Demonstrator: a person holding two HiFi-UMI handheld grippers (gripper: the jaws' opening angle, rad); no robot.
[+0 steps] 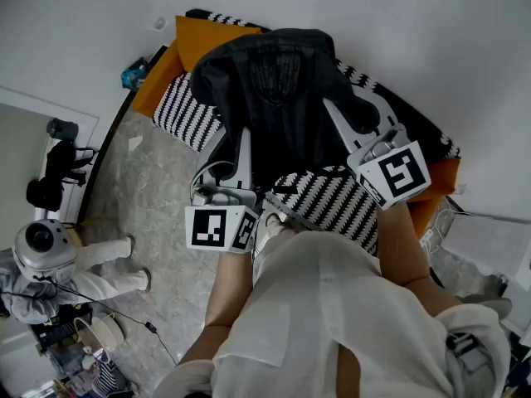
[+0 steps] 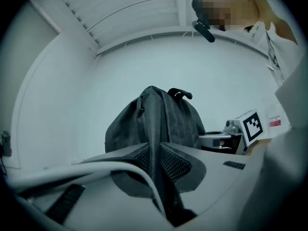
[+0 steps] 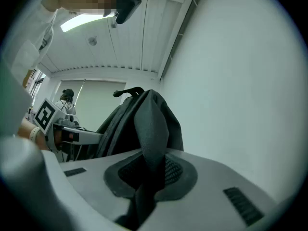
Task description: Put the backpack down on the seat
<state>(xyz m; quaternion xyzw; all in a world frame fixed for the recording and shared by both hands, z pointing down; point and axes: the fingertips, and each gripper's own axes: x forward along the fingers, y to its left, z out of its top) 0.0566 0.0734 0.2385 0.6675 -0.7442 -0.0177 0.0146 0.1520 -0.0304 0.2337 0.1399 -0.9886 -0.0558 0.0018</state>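
Near: left gripper (image 2: 156,153), jaws closed tight on a thin mesh-backed strap (image 2: 161,191), seen edge-on. Right gripper (image 3: 150,165), jaws also clamped, on a wider padded strap (image 3: 150,131). Both point level, so 2 grips, 1 per shoulder strap.

Beyond them: the backpack (image 1: 274,81), dark grey, upright between the 2 grippers, grab loop (image 2: 180,93) at the top. It's over the seat (image 1: 184,106), which has striped pads and an orange cushion (image 1: 203,40) at the back by the wall. The bag's base is hidden, so I can't tell if it rests on the seat or hangs clear.

Handling, judged: soft fabric shell, will sag and fold, not fragile or slippery. Looks part-filled, so moderate weight. The straps are sound holds. The top loop would be the other option. Expect it to slump or tip on the soft cushions once let go.
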